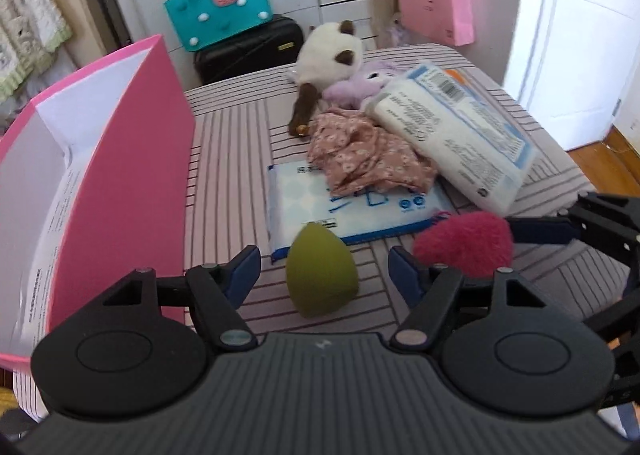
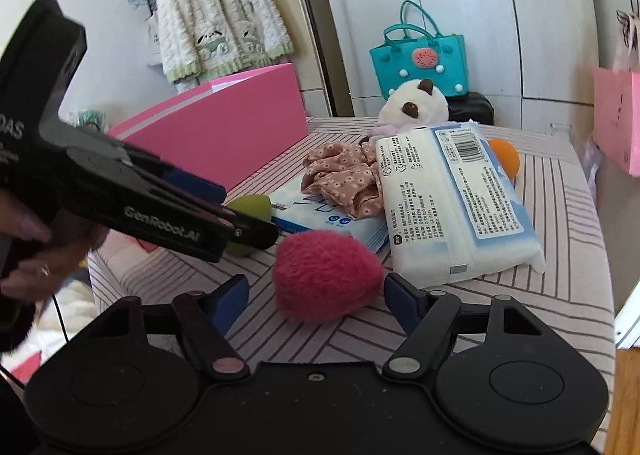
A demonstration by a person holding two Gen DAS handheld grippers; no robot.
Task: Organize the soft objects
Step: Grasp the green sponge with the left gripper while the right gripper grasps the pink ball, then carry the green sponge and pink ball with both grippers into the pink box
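While both of my grippers straddle their targets, I judge the step in hand to be a double pickup for the pink box (image 1: pixel 120 159), the likely place for these soft things. To do it well, I should centre each soft piece between the pads before squeezing, press only until the surface gives a little, and lift straight up so nothing drags the packs behind.

My left gripper (image 1: pixel 320 267) stands partly open around the green sponge (image 1: pixel 322 271), which sits upright on the striped cover (image 1: pixel 224 159) just right of the pink box. Both pads are apart from the sponge, with clear gaps on either side; nothing is grasped.

My right gripper (image 2: pixel 316 295) is also partly open, with the red fuzzy heart (image 2: pixel 326 275) between its pads. That heart lies further right of the pink box, beside the sponge. The right pad is very near the fuzz, perhaps brushing it, and the left pad is apart; I do not read this as a grip.

Behind the heart lie the flat tissue pack (image 1: pixel 312 211), the floral cloth (image 1: pixel 360 151) and the big white pack (image 2: pixel 452 207), all right of the pink box.
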